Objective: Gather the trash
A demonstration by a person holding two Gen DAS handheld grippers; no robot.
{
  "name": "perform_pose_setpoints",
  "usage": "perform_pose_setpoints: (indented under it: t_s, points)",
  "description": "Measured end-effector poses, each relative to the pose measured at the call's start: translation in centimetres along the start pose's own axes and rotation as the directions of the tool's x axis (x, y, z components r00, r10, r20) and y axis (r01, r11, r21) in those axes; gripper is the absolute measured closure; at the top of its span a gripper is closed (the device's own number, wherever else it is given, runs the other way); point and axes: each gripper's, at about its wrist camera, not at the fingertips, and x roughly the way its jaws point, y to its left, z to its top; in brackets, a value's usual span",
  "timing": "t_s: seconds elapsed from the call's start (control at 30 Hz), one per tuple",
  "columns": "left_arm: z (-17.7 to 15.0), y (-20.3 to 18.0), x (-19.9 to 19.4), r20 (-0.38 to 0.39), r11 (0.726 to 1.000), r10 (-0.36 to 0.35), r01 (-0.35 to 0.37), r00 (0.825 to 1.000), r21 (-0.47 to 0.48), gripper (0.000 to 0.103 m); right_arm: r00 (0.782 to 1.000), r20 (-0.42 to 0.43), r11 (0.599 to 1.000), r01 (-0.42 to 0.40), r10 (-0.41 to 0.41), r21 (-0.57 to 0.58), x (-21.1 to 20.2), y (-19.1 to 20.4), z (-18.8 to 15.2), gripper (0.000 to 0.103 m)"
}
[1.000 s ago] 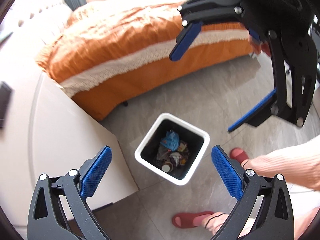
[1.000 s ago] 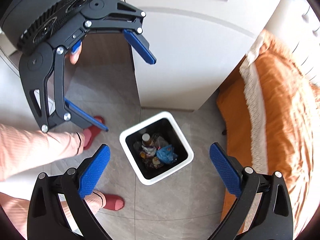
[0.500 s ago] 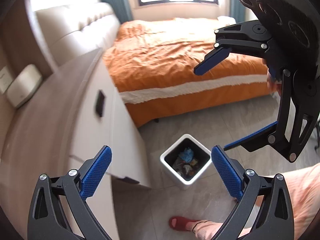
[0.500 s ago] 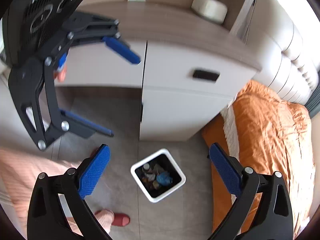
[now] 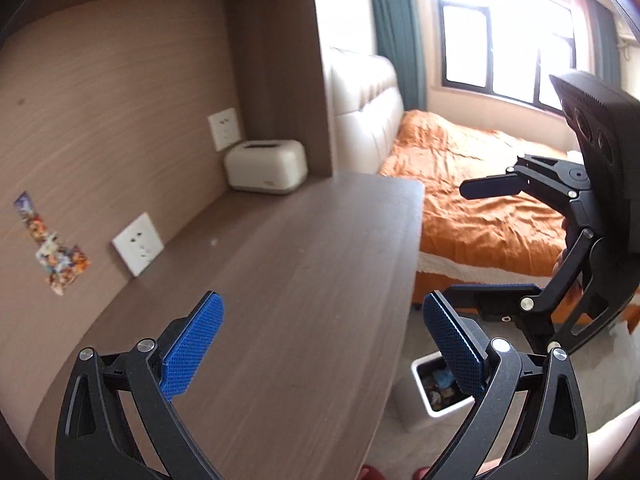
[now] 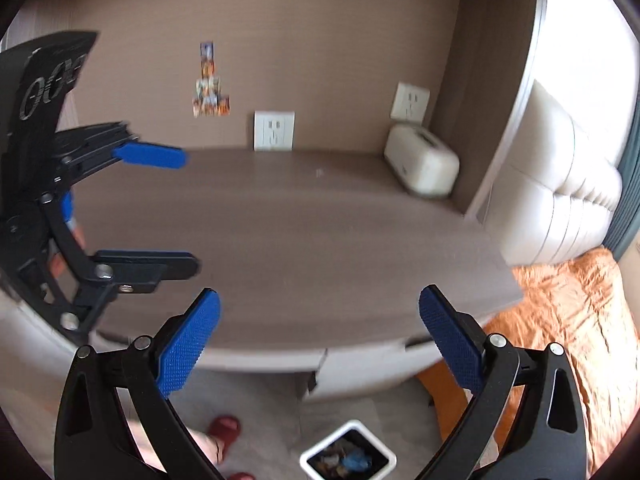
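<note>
A white square trash bin [image 5: 434, 394] holding mixed rubbish stands on the floor beside the desk; it also shows in the right wrist view [image 6: 348, 458]. My left gripper [image 5: 324, 344] is open and empty above the wooden desk top [image 5: 288, 280]. My right gripper [image 6: 320, 340] is open and empty over the desk's front edge. Each gripper shows in the other's view: the right one [image 5: 500, 244] and the left one [image 6: 160, 208]. No loose trash shows on the desk.
A cream tissue box [image 5: 266, 166] stands at the desk's back corner. Wall sockets [image 6: 274, 130] and stickers [image 6: 210, 90] are on the back panel. An orange bed [image 5: 480, 200] lies right of the desk. My red slippers [image 6: 224, 428] are on the floor.
Both grippers have risen and tilted up from the bin to the desk top. The bin has dropped to the lower edge of both views. Both stay open and empty.
</note>
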Motion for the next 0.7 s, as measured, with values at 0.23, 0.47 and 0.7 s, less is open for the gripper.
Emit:
perform_pose_setpoints:
  t_s: [0.23, 0.47, 0.7]
  points:
    - [-0.5, 6.3, -5.6, -0.008, 0.948, 0.239, -0.235, 0.971, -0.214, 0.005, 0.977, 0.157, 0.980, -0.165, 0.146, 0.114, 1.6, 1.8, 4.6, 0.004]
    - [-2.6, 10.0, -10.3, -0.002, 0.897, 0.328, -0.312, 0.945, -0.312, 0.005, 0.962, 0.170, 0.969, -0.230, 0.213, 0.086, 2.3, 6.2, 7.1, 0.004]
    - [-3.7, 14.0, -12.6, 0.038, 0.894, 0.317, -0.285, 0.948, -0.346, 0.005, 0.971, 0.185, 0.985, -0.164, 0.150, 0.059, 2.4, 10.4, 9.1, 0.004]
